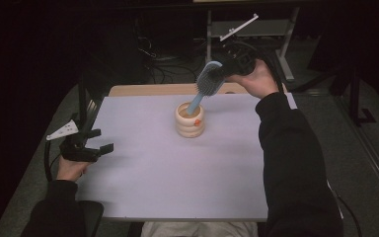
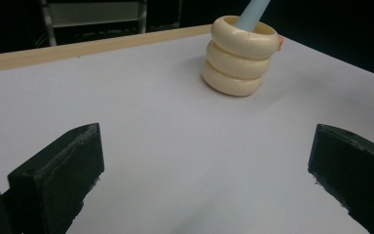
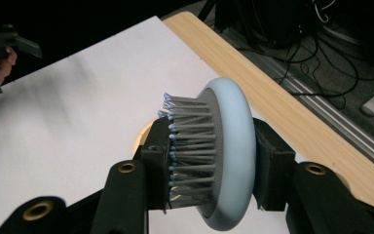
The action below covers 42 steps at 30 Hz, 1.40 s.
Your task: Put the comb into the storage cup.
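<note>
A light blue hairbrush (image 1: 206,84) with grey bristles slants up from a cream ringed holder (image 1: 190,120) near the table's far middle, its handle end inside the holder. My right gripper (image 1: 219,74) is shut on the brush head (image 3: 224,156), one jaw on the bristles, the other on the back. At the table's left edge my left gripper (image 1: 101,140) is open, jaws wide apart with nothing between them. The left gripper view shows the holder (image 2: 241,56) ahead with the blue handle (image 2: 253,12) standing in it.
A white mat (image 1: 177,168) covers the table, with a wooden strip (image 1: 148,90) along its far edge. Beyond it are a metal frame (image 1: 256,29) and cables on the floor. A small orange mark (image 1: 196,121) is on the holder's side.
</note>
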Each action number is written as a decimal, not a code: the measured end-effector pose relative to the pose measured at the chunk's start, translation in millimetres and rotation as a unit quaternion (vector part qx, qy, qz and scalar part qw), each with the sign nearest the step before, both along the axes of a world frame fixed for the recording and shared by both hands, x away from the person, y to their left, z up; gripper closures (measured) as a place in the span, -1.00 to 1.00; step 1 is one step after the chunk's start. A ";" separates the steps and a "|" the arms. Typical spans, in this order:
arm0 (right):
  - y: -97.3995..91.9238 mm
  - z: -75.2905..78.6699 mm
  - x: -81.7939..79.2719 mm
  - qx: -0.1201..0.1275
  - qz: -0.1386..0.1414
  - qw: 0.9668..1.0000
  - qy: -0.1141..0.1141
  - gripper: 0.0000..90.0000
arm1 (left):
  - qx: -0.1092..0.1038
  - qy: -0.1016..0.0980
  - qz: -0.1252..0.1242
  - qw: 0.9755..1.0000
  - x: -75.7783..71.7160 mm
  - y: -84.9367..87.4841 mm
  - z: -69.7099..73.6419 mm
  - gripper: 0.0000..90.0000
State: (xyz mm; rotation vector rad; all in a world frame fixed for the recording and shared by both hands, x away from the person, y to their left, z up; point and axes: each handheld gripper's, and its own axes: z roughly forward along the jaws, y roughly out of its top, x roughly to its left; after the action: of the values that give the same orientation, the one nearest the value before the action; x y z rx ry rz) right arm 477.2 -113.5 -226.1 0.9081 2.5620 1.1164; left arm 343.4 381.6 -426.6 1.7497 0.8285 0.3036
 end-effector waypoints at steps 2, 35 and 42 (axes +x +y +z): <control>1.0 -5.6 2.4 -0.001 0.000 1.000 0.003 0.24 | -0.001 0.000 -0.001 1.000 -0.3 -0.1 -0.9 -1.00; 11.5 -62.6 24.8 0.018 -0.002 0.999 0.052 0.24 | 0.010 0.009 -0.007 1.000 -3.0 -3.5 -3.6 -1.00; 8.4 -71.9 30.0 0.037 -0.009 0.997 0.063 0.23 | 0.009 0.010 -0.007 1.000 -2.3 -3.9 -4.2 -1.00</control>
State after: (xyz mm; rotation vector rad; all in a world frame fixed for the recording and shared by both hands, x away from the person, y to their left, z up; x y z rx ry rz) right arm 507.2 -105.1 -297.9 1.0475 2.6216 1.1914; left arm 341.1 377.8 -430.9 1.7766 0.8311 0.2852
